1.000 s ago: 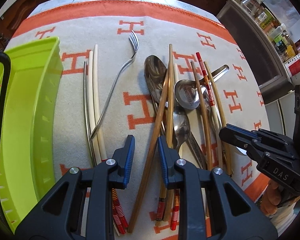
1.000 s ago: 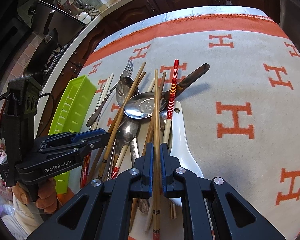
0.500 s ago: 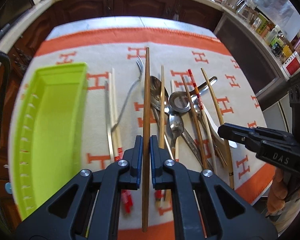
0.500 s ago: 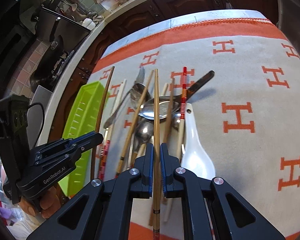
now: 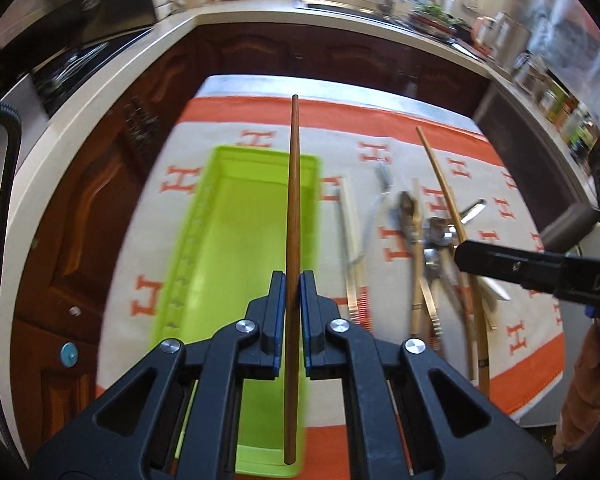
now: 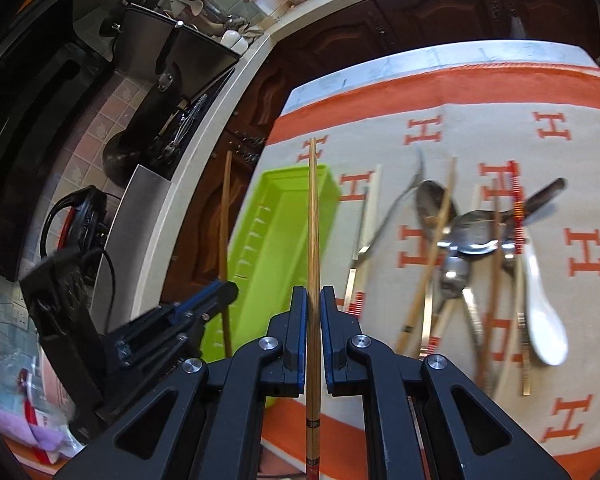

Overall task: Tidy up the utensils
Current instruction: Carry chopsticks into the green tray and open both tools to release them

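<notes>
At inspection, the left hand-held gripper (image 5: 293,280) was pinching a dark brown chopstick (image 5: 292,200) at roughly mid-length, the stick pointing away over the green tray (image 5: 188,240), which lay on the left part of the orange-and-cream cloth (image 5: 420,120) covering the surface. The right hand-held gripper (image 6: 311,294) was pinching a lighter bamboo chopstick (image 6: 313,216) in like manner, its far end reaching over the tray's far right corner. Both sticks were clear of the surface. The remaining utensils, namely a fork (image 6: 392,208), metal spoons (image 6: 472,232), a white ceramic spoon (image 6: 544,312), a red-striped chopstick (image 6: 516,208) and several more chopsticks, lay in a crossed heap on the cloth to the right of the tray. Risks noted: each stick was held by a narrow two-pad grip on a smooth round shaft, so either could pivot or slip if swung sharply. The two hand-held grippers stood near one another, and in my judgement the long overhanging ends could strike each other or the tray wall on descent. A stick released tilted could bounce out or come to rest across the rim. The blurred heap could not be assessed in detail.
</notes>
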The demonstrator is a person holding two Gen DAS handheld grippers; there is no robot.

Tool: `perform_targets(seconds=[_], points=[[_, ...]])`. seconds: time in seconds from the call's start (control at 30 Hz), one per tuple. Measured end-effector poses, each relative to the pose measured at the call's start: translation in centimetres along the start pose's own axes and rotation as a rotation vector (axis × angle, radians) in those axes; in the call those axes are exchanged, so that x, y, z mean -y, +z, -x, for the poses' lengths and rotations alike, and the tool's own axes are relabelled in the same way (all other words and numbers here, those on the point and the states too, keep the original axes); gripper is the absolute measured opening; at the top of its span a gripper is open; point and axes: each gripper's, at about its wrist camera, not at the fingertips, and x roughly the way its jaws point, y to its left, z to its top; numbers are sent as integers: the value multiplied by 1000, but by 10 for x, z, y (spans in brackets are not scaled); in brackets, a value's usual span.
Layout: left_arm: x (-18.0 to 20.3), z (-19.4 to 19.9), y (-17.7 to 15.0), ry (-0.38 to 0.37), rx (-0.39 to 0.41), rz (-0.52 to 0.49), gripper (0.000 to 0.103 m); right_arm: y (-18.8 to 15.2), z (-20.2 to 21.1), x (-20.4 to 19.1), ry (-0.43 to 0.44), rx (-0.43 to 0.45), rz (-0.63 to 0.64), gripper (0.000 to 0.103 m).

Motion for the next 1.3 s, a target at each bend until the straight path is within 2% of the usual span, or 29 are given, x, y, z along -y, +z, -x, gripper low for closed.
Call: perform_targets(seconds=[0.13, 0.27, 0.6, 0.67, 0.7, 0.77, 0.8, 1.03, 1.1, 1.17, 1.3], points=[[-30, -5, -12, 46, -2, 29, 5, 5, -32, -30, 24, -33, -20, 6], [-49, -14, -20, 48, -21, 52, 5, 11, -66, -44, 37, -61, -46, 6], [-63, -27, -21, 53, -18, 43, 5, 14, -141, -57, -4, -160, -68, 7], [-62, -28, -20, 58, -11, 38, 5, 15, -149, -56, -25, -181, -62, 13], [-62, -29, -19, 57, -12, 36, 5, 15, -151, -55, -35, -184, -59, 18], [-63, -31, -18, 46, -19, 40, 5, 14, -152, -56, -70, -167, -42, 34], [-63, -32, -17, 43, -23, 43, 5, 14, -150, -58, -92, -150, -24, 37], [-59, -38, -17, 22, -36, 54, 5, 12, -131, -58, -140, -101, 66, 39], [-57, -38, -18, 16, -34, 55, 5, 11, -123, -57, -156, -77, 87, 43], [-55, -36, -18, 14, -28, 58, 5, 9, -112, -54, -160, -53, 100, 53], [-53, -30, -18, 3, -6, 84, 5, 2, -93, -51, -189, -12, 148, 59]])
